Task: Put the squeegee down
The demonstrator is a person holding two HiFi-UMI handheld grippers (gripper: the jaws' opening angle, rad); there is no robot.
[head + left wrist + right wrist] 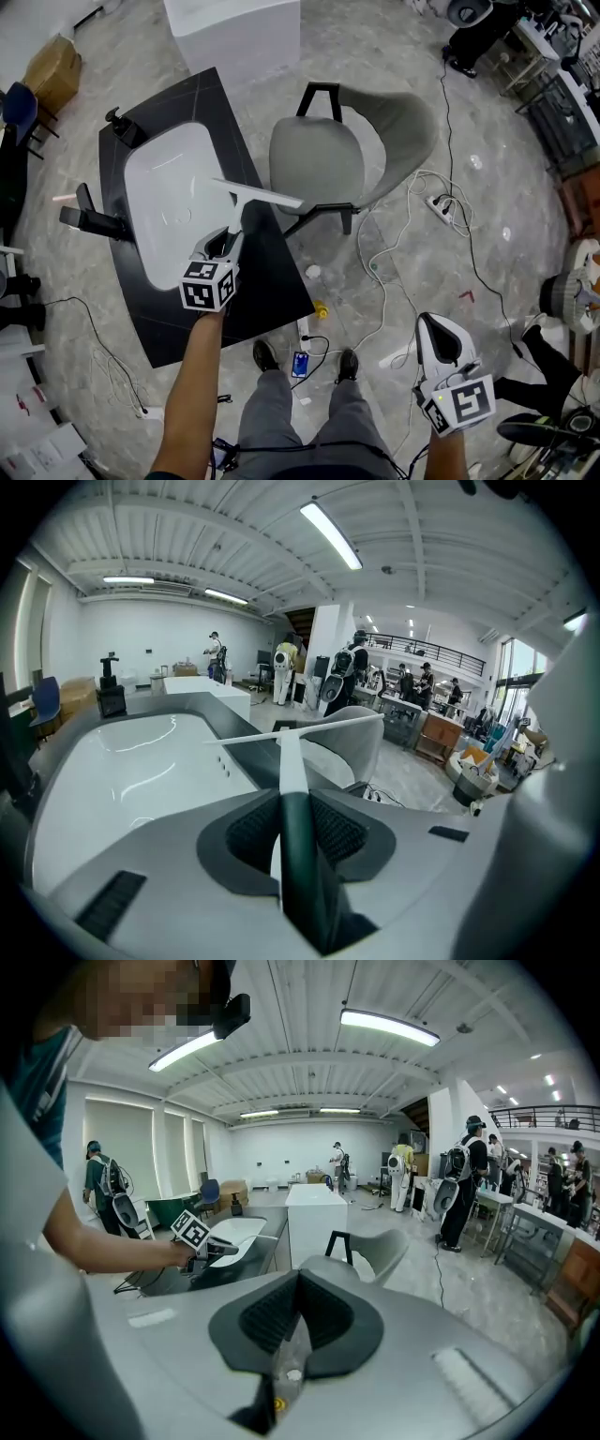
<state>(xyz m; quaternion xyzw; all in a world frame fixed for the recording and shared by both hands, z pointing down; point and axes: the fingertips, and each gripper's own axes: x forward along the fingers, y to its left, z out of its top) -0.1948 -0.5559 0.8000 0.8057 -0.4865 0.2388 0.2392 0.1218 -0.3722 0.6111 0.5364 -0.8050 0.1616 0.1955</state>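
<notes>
A white-bladed squeegee (258, 193) with a dark handle is held out over the right side of the white sink basin (164, 202), which is set in a black countertop (262, 281). My left gripper (225, 242) is shut on the handle. In the left gripper view the dark handle (298, 855) runs between the pads, and the white blade (300, 731) lies crosswise ahead. Whether the blade touches the counter I cannot tell. My right gripper (433, 323) hangs low at the right over the floor, jaws together and empty; in the right gripper view its pads (323, 1312) meet.
A black faucet (94, 220) and a dispenser (124, 127) stand at the sink's left and far ends. A grey chair (323, 155) is close to the counter's right edge. A white cabinet (234, 33) stands behind. Cables (412, 216) and a power strip (441, 206) lie on the floor.
</notes>
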